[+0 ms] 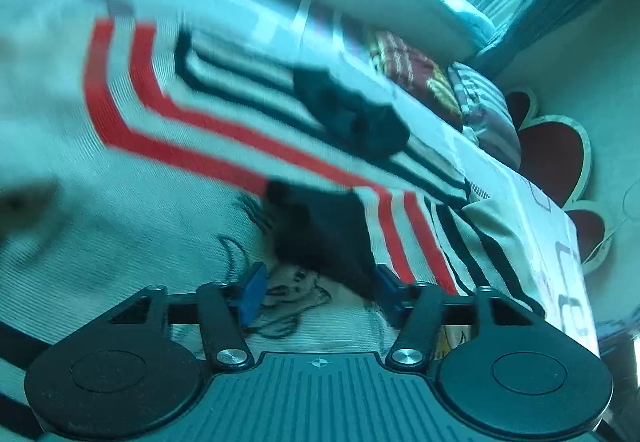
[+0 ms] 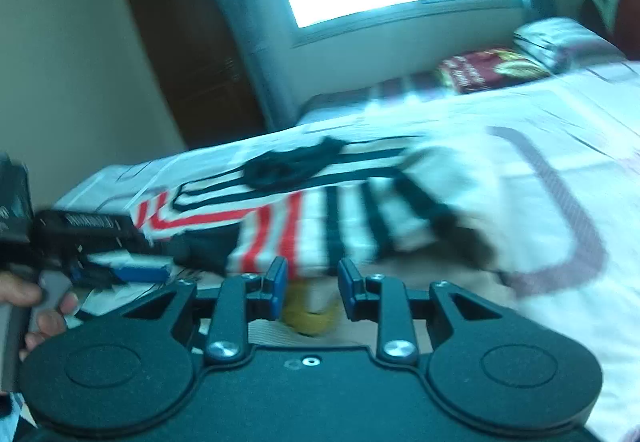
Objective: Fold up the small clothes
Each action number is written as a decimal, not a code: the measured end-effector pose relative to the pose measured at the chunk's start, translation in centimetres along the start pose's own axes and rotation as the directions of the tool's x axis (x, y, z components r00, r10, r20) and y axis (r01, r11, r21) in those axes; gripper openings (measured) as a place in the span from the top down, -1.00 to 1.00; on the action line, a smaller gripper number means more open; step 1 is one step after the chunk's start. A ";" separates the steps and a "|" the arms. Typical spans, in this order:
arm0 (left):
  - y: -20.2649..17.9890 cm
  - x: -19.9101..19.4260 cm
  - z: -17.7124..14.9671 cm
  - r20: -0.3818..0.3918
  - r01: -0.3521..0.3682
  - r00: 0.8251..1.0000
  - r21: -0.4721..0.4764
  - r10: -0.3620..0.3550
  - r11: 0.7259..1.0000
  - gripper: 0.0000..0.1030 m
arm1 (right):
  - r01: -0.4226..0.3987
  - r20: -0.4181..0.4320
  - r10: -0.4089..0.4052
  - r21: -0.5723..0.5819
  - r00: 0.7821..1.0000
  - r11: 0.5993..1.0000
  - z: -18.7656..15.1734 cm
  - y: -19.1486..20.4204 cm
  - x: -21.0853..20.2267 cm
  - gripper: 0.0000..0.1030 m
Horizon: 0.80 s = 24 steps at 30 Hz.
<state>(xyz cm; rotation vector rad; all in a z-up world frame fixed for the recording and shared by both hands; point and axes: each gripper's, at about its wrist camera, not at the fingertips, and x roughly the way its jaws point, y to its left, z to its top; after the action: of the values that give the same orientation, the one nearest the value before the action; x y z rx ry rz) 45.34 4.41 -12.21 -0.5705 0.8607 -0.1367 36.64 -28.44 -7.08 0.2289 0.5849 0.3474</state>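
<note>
1. Garment: a small white knit with red and black stripes and a dark collar, lying partly bunched on the bed; one sleeve is doubling over toward the right in the right wrist view. Both views are blurring, so exact creases are not readable.

2. Left gripper: jaws standing part open over the hem, where a printed drawing is showing. A dark fold of cloth is sitting just ahead of the right pad; the pads are not pressing on it. Risk: closing here is likely catching only one layer, or the dark trim alone, so the fold is dragging crooked.

3. Right gripper: jaws narrowly apart at the near striped edge, with nothing visibly between the pads. Risk: a shallow bite is slipping off mid-lift and dropping the edge.

4. Spacing: the left gripper and a hand are appearing close at the left edge of the right wrist view. Risk: the two tools are colliding or pulling against each other, stretching the knit.

5. Bedding: the patterned sheet lying directly under the garment is at risk of being pinched along with it.
</note>
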 end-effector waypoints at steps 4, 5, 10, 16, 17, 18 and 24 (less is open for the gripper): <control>0.2 1.2 0.3 0.027 0.014 1.000 -0.062 -0.012 0.998 -0.12 | 0.028 0.030 -0.032 0.126 0.999 0.992 -0.3 -3.0 -1.1 0.44; 0.2 1.4 0.4 0.029 0.019 0.999 -0.071 -0.017 0.997 -0.01 | 0.031 0.037 -0.037 0.154 0.999 0.988 -0.5 -3.6 -1.4 0.44; -0.2 2.6 1.7 0.043 -0.033 0.999 0.014 0.033 0.999 0.84 | 0.020 0.047 -0.034 0.268 0.998 0.963 -0.6 -5.9 -1.7 0.42; 0.1 -0.6 3.0 0.122 -0.106 0.989 0.151 0.088 0.983 0.84 | -0.098 0.076 0.067 0.544 0.995 0.833 -1.3 -10.1 -0.9 0.24; 0.6 -0.9 3.0 0.127 -0.112 0.987 0.145 0.094 0.983 0.84 | -0.121 0.089 0.084 0.595 0.992 0.794 -1.6 -10.9 -0.6 0.23; 1.1 -1.1 3.1 0.129 -0.115 0.987 0.140 0.097 0.983 0.84 | -0.140 0.101 0.097 0.642 0.990 0.754 -1.8 -11.7 -0.3 0.23; 2.9 -0.2 2.6 0.099 -0.127 0.988 0.130 0.115 0.983 0.83 | -0.156 0.132 0.084 0.793 0.988 0.589 -3.0 -14.7 1.7 0.42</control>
<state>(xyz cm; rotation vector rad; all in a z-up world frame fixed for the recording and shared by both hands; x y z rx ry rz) 46.83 8.01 -12.33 -0.3922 0.7886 -0.0576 40.00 -40.88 -14.89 1.1777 0.6167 0.1763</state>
